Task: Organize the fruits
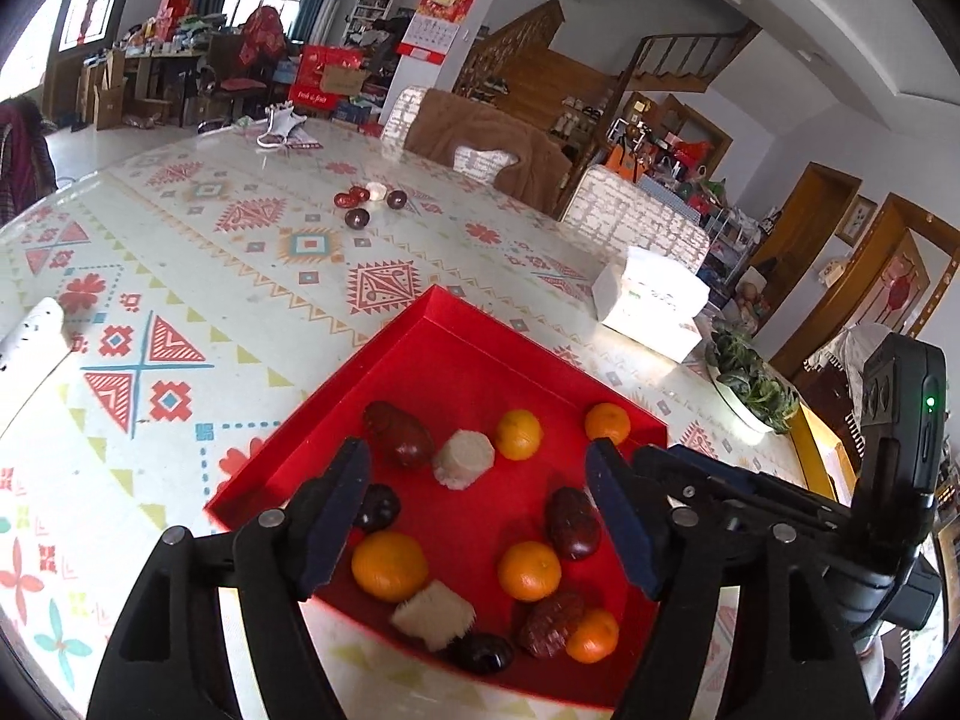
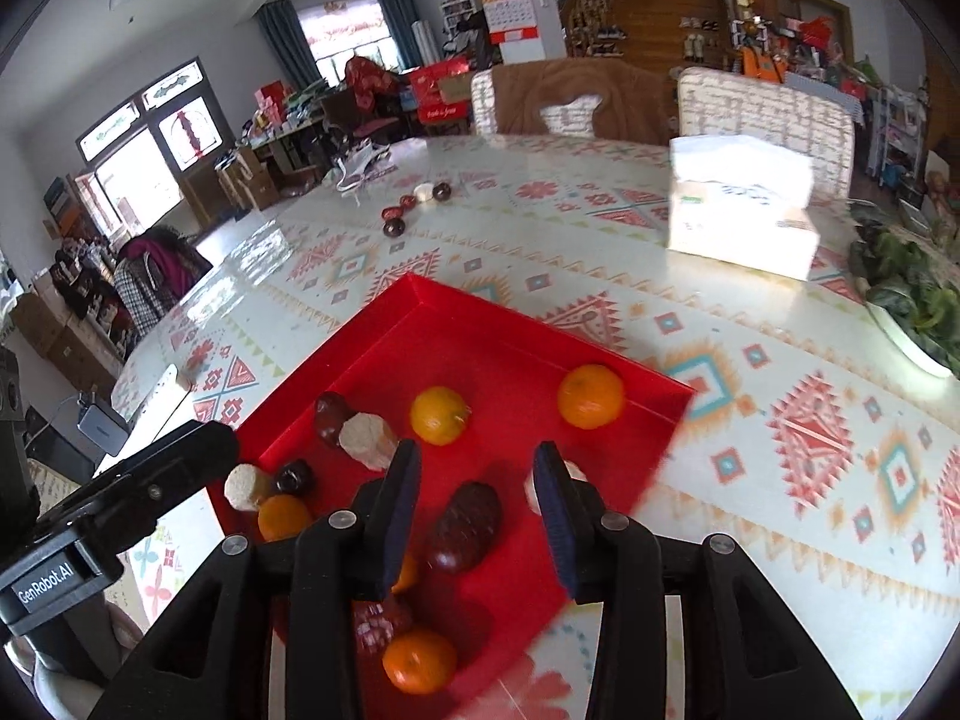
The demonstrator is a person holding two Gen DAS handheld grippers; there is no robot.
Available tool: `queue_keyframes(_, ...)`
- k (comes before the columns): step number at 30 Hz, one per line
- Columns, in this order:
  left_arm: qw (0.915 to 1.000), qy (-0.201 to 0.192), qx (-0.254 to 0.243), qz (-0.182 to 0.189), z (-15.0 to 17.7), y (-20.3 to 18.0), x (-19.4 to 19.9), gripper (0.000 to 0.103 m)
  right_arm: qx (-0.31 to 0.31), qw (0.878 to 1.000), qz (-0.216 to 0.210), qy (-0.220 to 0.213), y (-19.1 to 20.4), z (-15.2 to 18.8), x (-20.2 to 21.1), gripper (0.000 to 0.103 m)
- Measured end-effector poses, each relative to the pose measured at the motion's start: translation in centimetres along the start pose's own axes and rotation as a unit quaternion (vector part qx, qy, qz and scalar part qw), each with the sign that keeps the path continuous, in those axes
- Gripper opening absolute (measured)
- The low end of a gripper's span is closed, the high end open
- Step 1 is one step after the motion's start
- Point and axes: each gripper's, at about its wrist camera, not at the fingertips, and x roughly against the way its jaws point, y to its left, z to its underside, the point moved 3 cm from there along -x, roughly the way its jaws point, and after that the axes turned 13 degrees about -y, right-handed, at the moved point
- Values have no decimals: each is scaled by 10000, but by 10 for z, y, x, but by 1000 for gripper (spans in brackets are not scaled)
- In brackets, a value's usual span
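The red tray (image 1: 432,360) sits at the near edge of the patterned table (image 1: 252,276), holding oranges (image 1: 390,565), dark jujubes (image 1: 573,522) and pale chunks (image 1: 465,457). My left claw (image 1: 477,525) hangs spread above it, pinching nothing; my right claw (image 2: 477,516) is parted too, empty. Far off lies a small fruit cluster (image 1: 366,204); a tissue box (image 2: 741,210) stands right.

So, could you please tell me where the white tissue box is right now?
The white tissue box sits on the patterned table beyond the red tray, to its right in both views, beside the dish of leafy greens.
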Motion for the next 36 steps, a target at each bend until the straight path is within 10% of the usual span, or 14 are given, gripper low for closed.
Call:
queue_keyframes(13, 9943, -605, -820, -314, 16, -60, 56, 84, 25, 9962, 571, -651, -43, 34, 97, 49)
queue_keyframes(30, 9783, -1543, -1036, 919, -1, -186, 144, 87, -654, 9731, 1366, -1738, -141, 32, 266, 56)
queue_keyframes(36, 9710, -1679, -1609, 558, 32, -217, 145, 101, -572, 9743, 1369, -1693, -137, 51, 274, 65)
